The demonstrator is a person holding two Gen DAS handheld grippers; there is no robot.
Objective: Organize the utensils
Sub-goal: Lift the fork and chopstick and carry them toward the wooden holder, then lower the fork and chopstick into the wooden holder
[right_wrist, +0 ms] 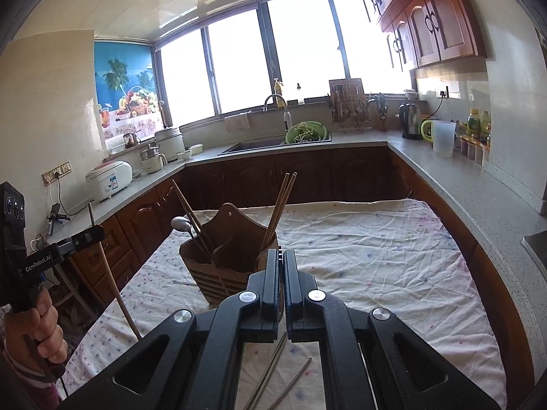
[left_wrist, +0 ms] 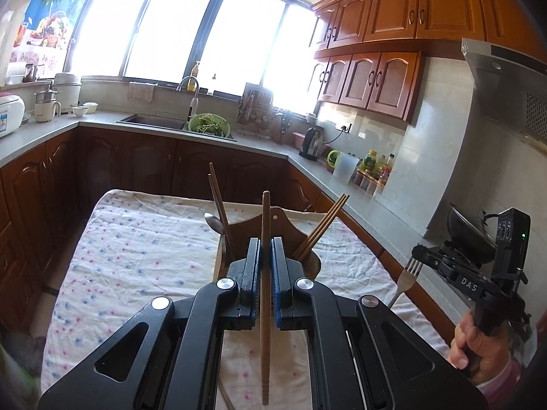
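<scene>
- Currently a wooden utensil holder (right_wrist: 225,266) stands on the floral cloth (right_wrist: 376,259) over the table, centre of the right wrist view, just ahead of both grippers.
- Holder contents: two chopsticks (right_wrist: 282,205) leaning up-right in one compartment, a metal spoon (right_wrist: 181,222) and more chopsticks (right_wrist: 189,213) leaning up-left in another.
- Loose chopsticks (right_wrist: 273,372) lie flat on the cloth at the bottom centre of the right wrist view, under the right gripper's body.
- Background: counter along the far wall with sink (left_wrist: 154,121), green colander (left_wrist: 208,124), kettle (left_wrist: 312,143), white pitcher (left_wrist: 345,169), bottles (left_wrist: 376,167); rice cooker (right_wrist: 109,179) at left.
- Left gripper (left_wrist: 266,256): jaws nearly closed, blue pads clamped on a single wooden chopstick (left_wrist: 266,307) that runs upright through them, tip above the holder, tail hanging down to the bottom edge.
- Right gripper (right_wrist: 282,266): jaws fully closed. In the left wrist view it sits at lower right, clamping a metal fork (left_wrist: 407,278) by the head, tines up, handle slanting down-left.
- Right hand (left_wrist: 478,348) wraps that gripper's handle; left hand (right_wrist: 37,328) shows at lower left of the right wrist view.
- Holder stands between the two grippers and the far counter; nothing blocks its open top.
</scene>
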